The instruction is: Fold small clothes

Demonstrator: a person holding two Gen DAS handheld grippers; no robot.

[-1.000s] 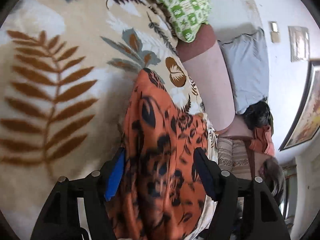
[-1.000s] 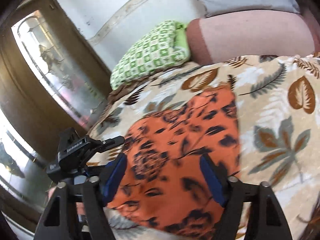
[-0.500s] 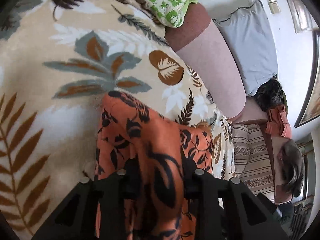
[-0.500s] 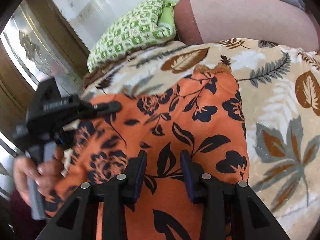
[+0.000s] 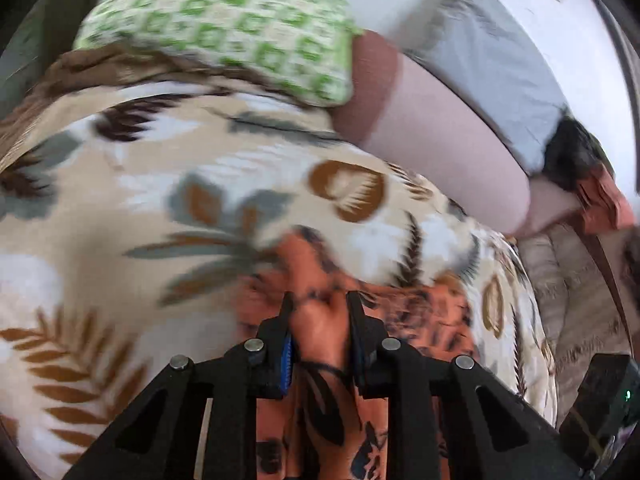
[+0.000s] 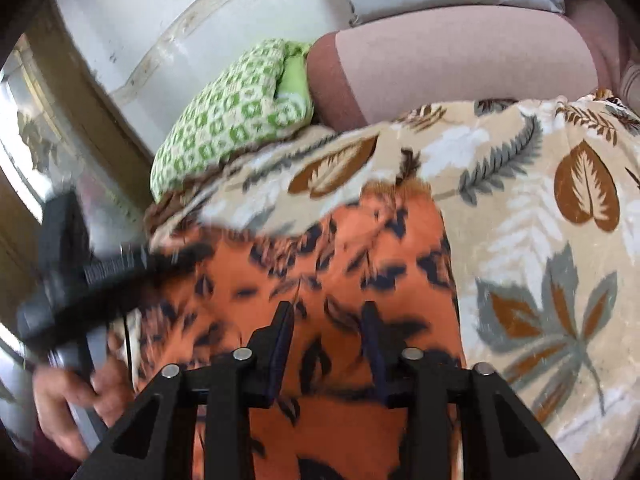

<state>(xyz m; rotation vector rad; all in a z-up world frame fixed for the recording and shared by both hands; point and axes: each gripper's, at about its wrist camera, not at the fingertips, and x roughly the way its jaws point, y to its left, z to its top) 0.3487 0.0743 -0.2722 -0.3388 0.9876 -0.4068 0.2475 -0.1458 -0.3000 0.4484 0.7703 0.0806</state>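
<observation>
Left wrist view shows the left gripper (image 5: 318, 308) closing, its two fingers (image 5: 280, 344) pinching a bunched fold of the orange cloth (image 5: 420, 312) between the pads. The cloth, printed with dark flowers, lies on a beige leaf-patterned blanket (image 5: 100, 216) and runs from the picture's centre down to 6 o'clock. A green checked pillow (image 5: 224, 28) sits at 12 o'clock, with a pink bolster (image 5: 440, 120) toward 2 o'clock.

Right wrist view has the right gripper (image 6: 326, 320) opening slightly, jaws a little apart, with the orange cloth (image 6: 340, 248) lying between them; whether the pads press on it cannot be told. The cloth is spread flat from the centre to 6 o'clock on the blanket (image 6: 540, 240). At 9 o'clock the left gripper (image 6: 152, 260) reaches onto the cloth's left edge, blurred, held by a hand (image 6: 76, 404) at 8 o'clock. The pillow (image 6: 232, 120) lies toward 11 o'clock.
</observation>
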